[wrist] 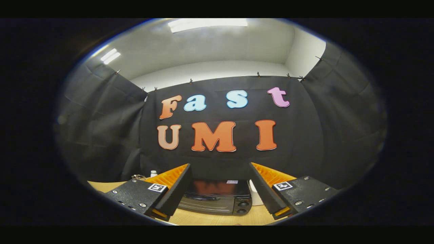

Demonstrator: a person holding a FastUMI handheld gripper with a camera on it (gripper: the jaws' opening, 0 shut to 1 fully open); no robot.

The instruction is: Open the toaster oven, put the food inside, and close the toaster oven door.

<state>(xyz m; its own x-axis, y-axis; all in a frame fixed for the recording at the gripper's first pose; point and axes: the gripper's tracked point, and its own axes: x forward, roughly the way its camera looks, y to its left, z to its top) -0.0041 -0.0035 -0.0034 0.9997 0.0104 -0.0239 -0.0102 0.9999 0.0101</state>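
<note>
1. The gripper (218, 193) is spread wide, its two fingers well apart with nothing between them and nothing touching either one.
2. Each finger carries a small square marker on its upper face, and the ribbed inner pads face each other across the gap.
3. Under the fingers lies a wooden table (203, 218), pale and bare where it shows between them.
4. Just ahead of the fingers, framed in the gap between them, sits the oven (217, 200) on the table. Its door is shut, the handle running across the upper front of the glass, and two round knobs sit one above the other at its right end. Its dark glossy top gives back a blurred reflection.
5. To the right of the oven, partly hidden behind the right finger, stands a white object (255, 196); what it is cannot be told.
6. Further left, beyond the left finger, a small white-capped bottle (153, 173) and a small tangle of something unclear stand near the table's back edge.
7. Behind it all hangs the black cloth wall (101, 135), clipped along its top, with a white ceiling and lit panels above.
</note>
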